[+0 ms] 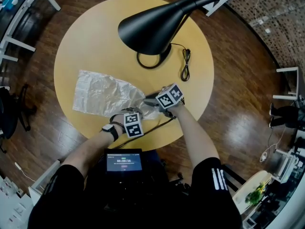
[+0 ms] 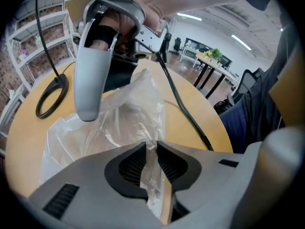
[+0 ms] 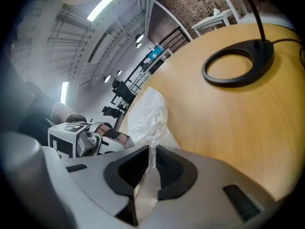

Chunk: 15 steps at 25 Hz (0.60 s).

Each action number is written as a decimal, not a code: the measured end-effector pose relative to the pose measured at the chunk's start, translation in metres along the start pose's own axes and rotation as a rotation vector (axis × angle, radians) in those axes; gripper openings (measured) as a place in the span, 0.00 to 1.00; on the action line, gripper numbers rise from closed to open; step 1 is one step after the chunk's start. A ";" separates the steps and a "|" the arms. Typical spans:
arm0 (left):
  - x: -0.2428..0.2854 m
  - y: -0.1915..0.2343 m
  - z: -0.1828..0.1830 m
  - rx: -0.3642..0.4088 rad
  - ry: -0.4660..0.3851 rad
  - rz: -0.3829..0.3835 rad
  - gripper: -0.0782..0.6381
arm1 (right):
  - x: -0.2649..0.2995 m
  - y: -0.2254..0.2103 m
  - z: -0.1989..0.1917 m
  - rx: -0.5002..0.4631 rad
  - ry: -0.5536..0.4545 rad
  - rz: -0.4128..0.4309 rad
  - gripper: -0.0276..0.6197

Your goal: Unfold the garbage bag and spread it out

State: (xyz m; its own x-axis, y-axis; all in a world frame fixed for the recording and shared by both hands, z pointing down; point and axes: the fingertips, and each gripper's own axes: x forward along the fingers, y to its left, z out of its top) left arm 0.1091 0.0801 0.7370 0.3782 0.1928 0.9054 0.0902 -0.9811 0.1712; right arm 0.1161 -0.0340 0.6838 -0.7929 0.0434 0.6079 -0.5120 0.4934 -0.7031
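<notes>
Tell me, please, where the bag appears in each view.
Head view: bag left of centre, on the table.
Left gripper view: bag at centre, pinched between the jaws.
Right gripper view: bag at lower centre, pinched between the jaws.
Shared landmark: the ring-shaped lamp base.

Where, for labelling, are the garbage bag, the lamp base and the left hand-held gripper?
garbage bag point(image 1: 102, 94), head view, middle of the spread film.
lamp base point(image 3: 261, 58), right gripper view, the ring's thick right side.
left hand-held gripper point(image 2: 151, 149), left gripper view, between its fingertips.
</notes>
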 end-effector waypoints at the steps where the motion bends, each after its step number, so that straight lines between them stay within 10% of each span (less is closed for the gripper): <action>1: 0.000 0.000 -0.001 0.002 0.000 0.002 0.21 | -0.005 0.001 0.006 -0.015 -0.024 -0.008 0.12; 9: -0.001 -0.002 -0.005 0.006 -0.003 0.008 0.21 | -0.052 -0.021 0.045 -0.082 -0.183 -0.163 0.08; 15: -0.001 -0.002 -0.006 -0.001 -0.008 0.017 0.21 | -0.054 -0.060 0.022 -0.323 0.022 -0.462 0.08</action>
State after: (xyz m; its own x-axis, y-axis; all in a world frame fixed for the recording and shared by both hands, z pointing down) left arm 0.1034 0.0814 0.7384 0.3874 0.1761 0.9049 0.0826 -0.9843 0.1562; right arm 0.1823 -0.0849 0.6855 -0.5017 -0.2236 0.8357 -0.6744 0.7061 -0.2159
